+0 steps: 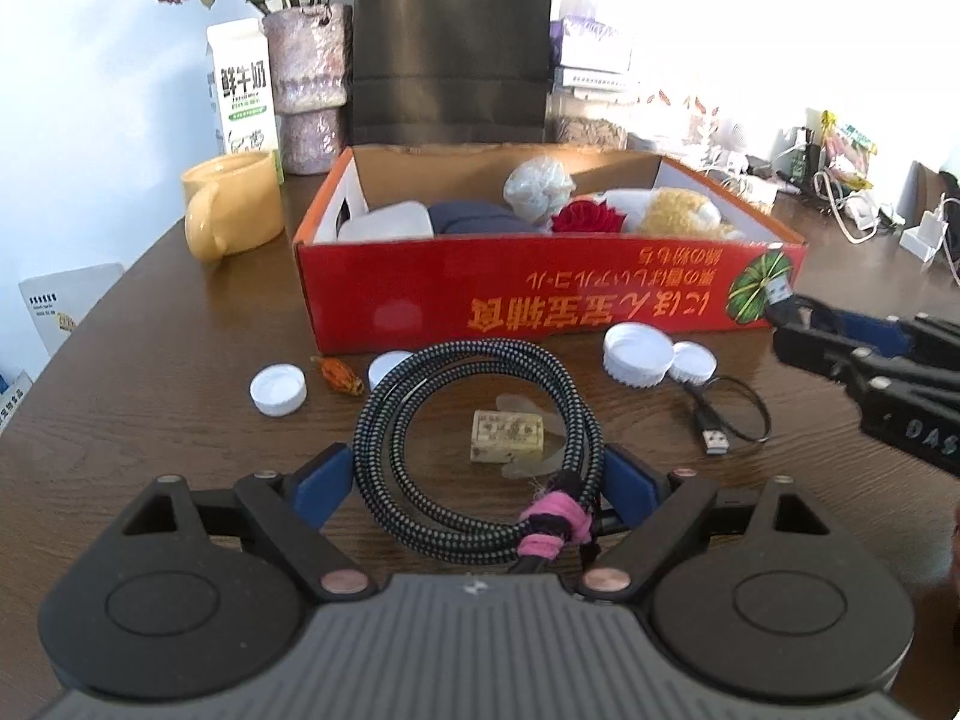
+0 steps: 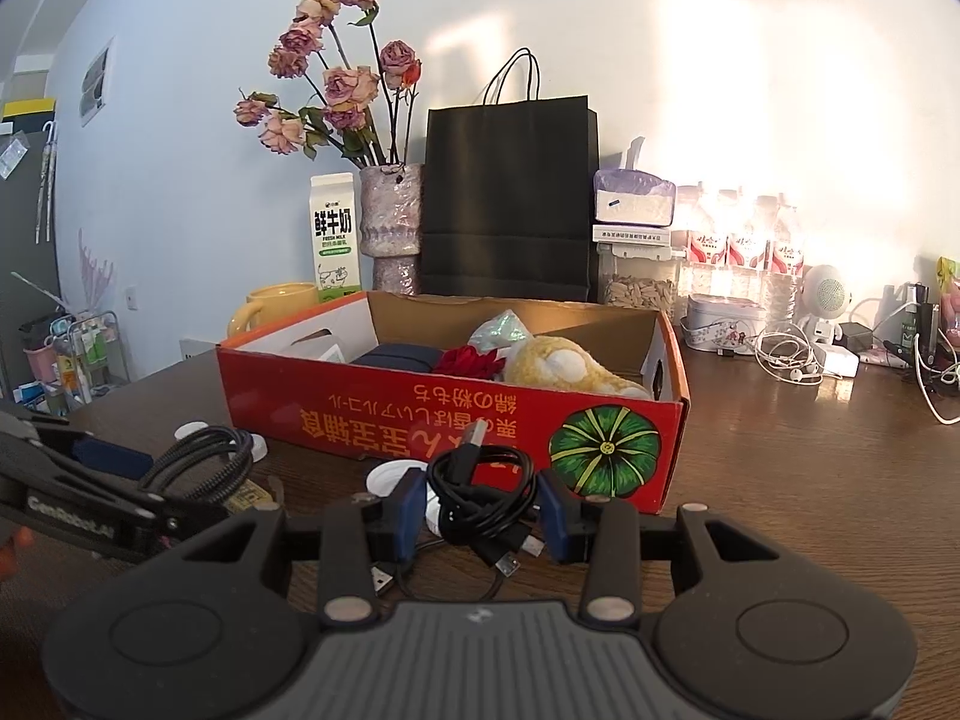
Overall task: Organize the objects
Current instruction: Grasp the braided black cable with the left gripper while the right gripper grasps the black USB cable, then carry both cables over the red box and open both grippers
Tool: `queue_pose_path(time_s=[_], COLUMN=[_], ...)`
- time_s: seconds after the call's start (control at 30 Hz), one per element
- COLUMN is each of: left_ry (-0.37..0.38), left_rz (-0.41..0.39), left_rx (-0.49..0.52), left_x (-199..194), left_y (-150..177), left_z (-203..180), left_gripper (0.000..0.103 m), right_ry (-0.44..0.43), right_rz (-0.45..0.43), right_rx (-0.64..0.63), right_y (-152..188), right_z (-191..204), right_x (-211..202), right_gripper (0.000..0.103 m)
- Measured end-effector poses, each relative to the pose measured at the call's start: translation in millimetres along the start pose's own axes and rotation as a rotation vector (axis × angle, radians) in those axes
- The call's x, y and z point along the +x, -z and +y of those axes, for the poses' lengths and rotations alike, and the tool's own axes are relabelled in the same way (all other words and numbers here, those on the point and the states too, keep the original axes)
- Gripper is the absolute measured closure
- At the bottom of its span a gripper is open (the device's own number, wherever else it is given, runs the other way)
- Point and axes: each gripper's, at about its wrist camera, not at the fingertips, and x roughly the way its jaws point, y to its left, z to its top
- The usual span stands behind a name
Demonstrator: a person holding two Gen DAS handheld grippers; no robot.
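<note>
My left gripper [image 1: 477, 480] is closed around a coiled braided black-and-grey cable [image 1: 474, 450] tied with pink yarn; the coil fills the gap between the blue pads. My right gripper [image 2: 483, 510] is shut on a bundle of thin black USB cable [image 2: 486, 498], lifted in front of the red cardboard box [image 2: 456, 426]. The box [image 1: 540, 294] holds a plush toy, a red rose, dark cloth and a white container. The right gripper also shows at the right edge of the left wrist view [image 1: 798, 324], the left gripper at the left of the right wrist view [image 2: 150, 492].
White bottle caps [image 1: 277, 389] [image 1: 637, 353], a small yellow bar [image 1: 507, 437], an orange bud [image 1: 339, 373] and a black USB cable [image 1: 729, 414] lie on the brown table [image 1: 150, 420]. A yellow mug [image 1: 231, 210], milk carton, vase and black bag [image 1: 453, 42] stand behind the box.
</note>
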Motion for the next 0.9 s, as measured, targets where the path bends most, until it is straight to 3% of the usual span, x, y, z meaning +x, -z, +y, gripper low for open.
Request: queue_pose_path(time_s=[0.57,0.9], left_ry=[0.043,0.057], left_rz=[-0.143,-0.221], left_rx=[0.001,-0.049], left_x=[-27.7,-16.2], left_y=[-44.7,-86.5], left_z=[-1.4,3.1], left_gripper=[0.014,0.014], right_ry=[-0.022,-0.015], right_rz=[-0.054,-0.095], right_rx=[-0.021,-0.041], right_y=[-33.0,-68.7], right_z=[19.0,28.4], right_x=[0.2,24.6], right_gripper=[0.064,0.064])
